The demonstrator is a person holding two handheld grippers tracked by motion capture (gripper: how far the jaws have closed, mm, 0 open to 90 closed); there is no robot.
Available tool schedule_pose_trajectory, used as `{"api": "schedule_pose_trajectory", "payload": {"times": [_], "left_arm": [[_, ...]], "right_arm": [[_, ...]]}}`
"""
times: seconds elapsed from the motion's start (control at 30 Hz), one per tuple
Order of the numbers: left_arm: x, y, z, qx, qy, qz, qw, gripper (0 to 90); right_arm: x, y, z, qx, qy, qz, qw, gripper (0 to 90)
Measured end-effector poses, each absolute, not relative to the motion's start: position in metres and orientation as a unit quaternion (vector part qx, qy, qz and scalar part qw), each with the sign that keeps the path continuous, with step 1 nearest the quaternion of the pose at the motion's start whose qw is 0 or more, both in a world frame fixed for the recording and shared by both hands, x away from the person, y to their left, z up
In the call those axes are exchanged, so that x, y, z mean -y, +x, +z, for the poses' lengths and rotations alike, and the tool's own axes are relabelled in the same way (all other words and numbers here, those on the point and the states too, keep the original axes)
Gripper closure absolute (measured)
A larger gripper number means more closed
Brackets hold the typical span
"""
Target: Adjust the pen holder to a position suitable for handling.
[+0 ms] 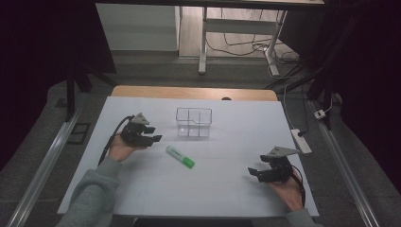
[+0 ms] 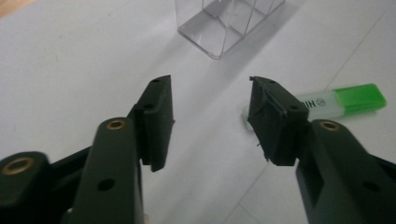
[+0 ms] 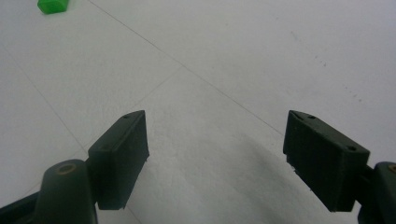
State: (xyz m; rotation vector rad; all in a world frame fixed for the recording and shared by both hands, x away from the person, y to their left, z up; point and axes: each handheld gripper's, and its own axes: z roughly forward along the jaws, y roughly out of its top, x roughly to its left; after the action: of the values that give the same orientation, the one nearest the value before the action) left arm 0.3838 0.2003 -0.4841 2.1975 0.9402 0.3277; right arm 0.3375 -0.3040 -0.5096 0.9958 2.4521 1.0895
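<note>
**Inspector A:** Left side first. What do you record?

**Inspector B:** The left gripper is held in the person's left hand over the white table, left of centre, with the grey-sleeved forearm entering from the bottom left edge. Its jaws point toward the table's middle and stand spread apart with nothing between them. A grey three-cornered plate sits on top.

**Inspector A:** And what lies near it?

**Inspector B:** A green highlighter lies flat on the table just right of and below those jaws, not touching them. In the left gripper view the highlighter sits behind the right-hand jaw, its green cap pointing away. A clear compartmented box stands upright beyond, empty.

**Inspector A:** Right side?

**Inspector B:** The right gripper is held in the right hand near the table's right edge, low over the surface, jaws pointing left toward the middle. They are likewise parted wide and hold nothing. It is well apart from the highlighter; the right gripper view catches a green end at its top left corner.
</note>
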Motion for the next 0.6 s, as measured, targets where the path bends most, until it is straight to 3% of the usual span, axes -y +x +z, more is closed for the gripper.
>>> {"api": "schedule_pose_trajectory", "payload": {"times": [0.2,0.6], "left_arm": [[-0.206,0.372,-0.48,-0.359,0.857,0.12,0.35,40.6],[-0.209,0.37,-0.484,-0.355,0.862,0.112,0.345,42.9]], "right_arm": [[0.304,0.337,-0.51,-0.849,0.343,0.378,0.138,21.6],[0.302,0.338,-0.511,-0.853,0.338,0.374,0.135,21.6]]}}
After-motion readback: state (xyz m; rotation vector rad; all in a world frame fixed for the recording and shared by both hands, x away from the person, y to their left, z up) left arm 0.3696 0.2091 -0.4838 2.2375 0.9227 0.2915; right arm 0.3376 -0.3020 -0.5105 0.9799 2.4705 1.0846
